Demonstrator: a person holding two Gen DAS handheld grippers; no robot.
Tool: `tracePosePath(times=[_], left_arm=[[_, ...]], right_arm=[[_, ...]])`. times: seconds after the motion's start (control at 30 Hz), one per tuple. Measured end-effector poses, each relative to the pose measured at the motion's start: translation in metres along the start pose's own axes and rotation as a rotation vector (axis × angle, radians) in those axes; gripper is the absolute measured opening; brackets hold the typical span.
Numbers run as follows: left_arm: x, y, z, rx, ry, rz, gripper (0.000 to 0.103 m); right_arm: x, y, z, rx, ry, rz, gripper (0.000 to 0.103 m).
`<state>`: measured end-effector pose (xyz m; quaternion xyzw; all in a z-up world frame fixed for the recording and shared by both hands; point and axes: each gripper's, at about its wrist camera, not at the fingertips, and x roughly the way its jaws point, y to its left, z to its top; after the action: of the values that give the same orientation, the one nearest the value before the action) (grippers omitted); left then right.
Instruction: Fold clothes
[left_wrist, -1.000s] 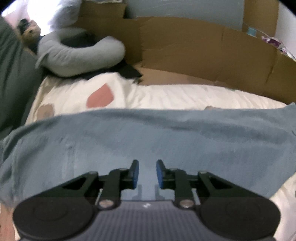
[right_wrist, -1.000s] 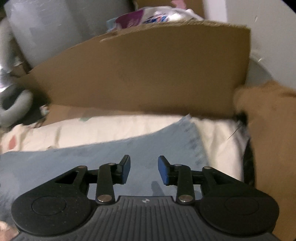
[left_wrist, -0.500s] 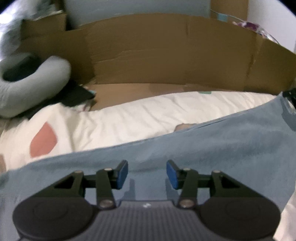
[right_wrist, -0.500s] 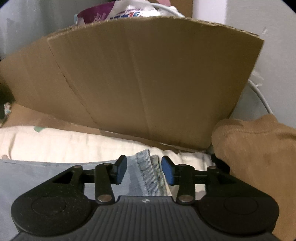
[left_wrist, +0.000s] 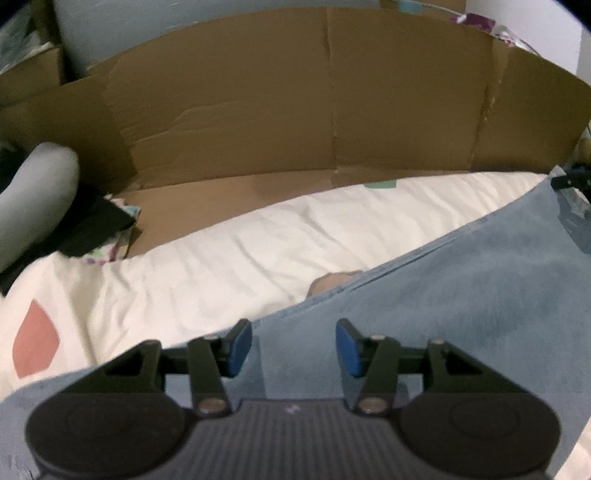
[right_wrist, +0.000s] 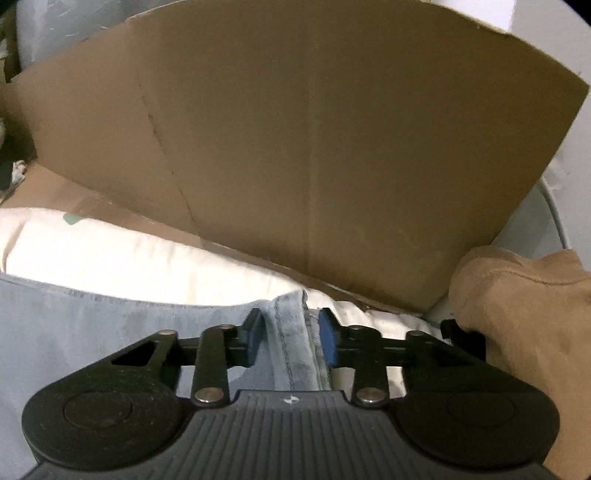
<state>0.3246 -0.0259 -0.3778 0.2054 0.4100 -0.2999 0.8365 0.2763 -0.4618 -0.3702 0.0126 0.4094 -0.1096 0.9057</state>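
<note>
From my left wrist camera, the blue garment (left_wrist: 461, 295) lies flat on the cream bedding (left_wrist: 258, 243), its long axis running side to side across the bed, with its far edge slanting up toward the right. My left gripper (left_wrist: 293, 347) sits low over the cloth near that far edge, pointing forward toward the cardboard sheet (left_wrist: 295, 110) that stands behind the bed. Its blue pads (left_wrist: 238, 347) are spread wide with only flat fabric showing between them; nothing is pinched. A grey cushion (left_wrist: 37, 192) lies off to the left, and a pink patch (left_wrist: 35, 343) shows on the bedding.

From my right wrist camera, I see the garment's (right_wrist: 92, 325) right-hand end, where a stitched hem band (right_wrist: 291, 339) runs straight away from me, up between the fingers. My right gripper (right_wrist: 291, 339) is level and aimed at the cardboard (right_wrist: 314, 147), its pads (right_wrist: 253, 341) parted to a middling gap on either side of the hem, not closed onto it. A tan garment (right_wrist: 524, 325) is heaped just beside the right finger.
</note>
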Motion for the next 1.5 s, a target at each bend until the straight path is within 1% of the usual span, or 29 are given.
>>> tracePosePath(times=[0.1,0.23,0.4,0.53,0.6,0.7,0.8,0.93,0.97,1.0,1.07,1.2,1.27,1.43,1.5], left_arm=[[0.005,-0.006,0.010,0.038,-0.001,-0.003,0.058],[0.011,-0.015,0.023,0.091,-0.008,-0.015,0.059],[0.017,-0.029,0.033,0.137,-0.016,-0.027,0.063],[0.025,-0.039,0.038,0.165,-0.018,-0.035,0.063],[0.027,-0.044,0.040,0.176,-0.034,-0.042,0.063],[0.030,-0.053,0.042,0.208,-0.051,-0.051,0.063],[0.035,-0.061,0.043,0.239,-0.050,-0.064,0.063],[0.042,-0.067,0.042,0.279,-0.036,-0.071,0.063],[0.043,-0.068,0.042,0.286,-0.033,-0.073,0.063],[0.044,-0.068,0.041,0.291,-0.028,-0.075,0.063],[0.046,-0.068,0.039,0.300,-0.022,-0.076,0.063],[0.047,-0.067,0.037,0.312,-0.019,-0.074,0.064],[0.048,-0.066,0.036,0.310,-0.016,-0.074,0.064],[0.050,-0.063,0.035,0.293,-0.006,-0.075,0.065],[0.049,-0.064,0.035,0.294,-0.004,-0.076,0.065]], right_arm=[[-0.007,0.000,-0.005,-0.004,-0.025,0.002,0.021],[-0.016,0.006,-0.011,-0.025,-0.062,-0.008,0.018],[-0.025,0.015,-0.016,-0.046,-0.102,-0.011,0.016],[-0.032,0.023,-0.019,-0.062,-0.133,-0.010,0.016],[-0.035,0.027,-0.021,-0.070,-0.147,-0.011,0.016],[-0.033,0.030,-0.022,-0.084,-0.147,-0.017,0.016],[-0.026,0.030,-0.021,-0.079,-0.134,-0.020,0.016],[-0.019,0.032,-0.017,-0.084,-0.119,-0.027,0.020],[-0.017,0.032,-0.017,-0.087,-0.117,-0.034,0.025],[-0.014,0.032,-0.015,-0.089,-0.110,-0.043,0.029],[-0.010,0.032,-0.013,-0.089,-0.099,-0.058,0.042],[-0.002,0.032,-0.008,-0.119,-0.073,-0.082,0.047],[0.005,0.031,-0.004,-0.123,-0.054,-0.074,0.051],[0.016,0.034,0.005,-0.167,-0.043,-0.055,0.051],[0.020,0.036,0.006,-0.191,-0.050,-0.045,0.049]])
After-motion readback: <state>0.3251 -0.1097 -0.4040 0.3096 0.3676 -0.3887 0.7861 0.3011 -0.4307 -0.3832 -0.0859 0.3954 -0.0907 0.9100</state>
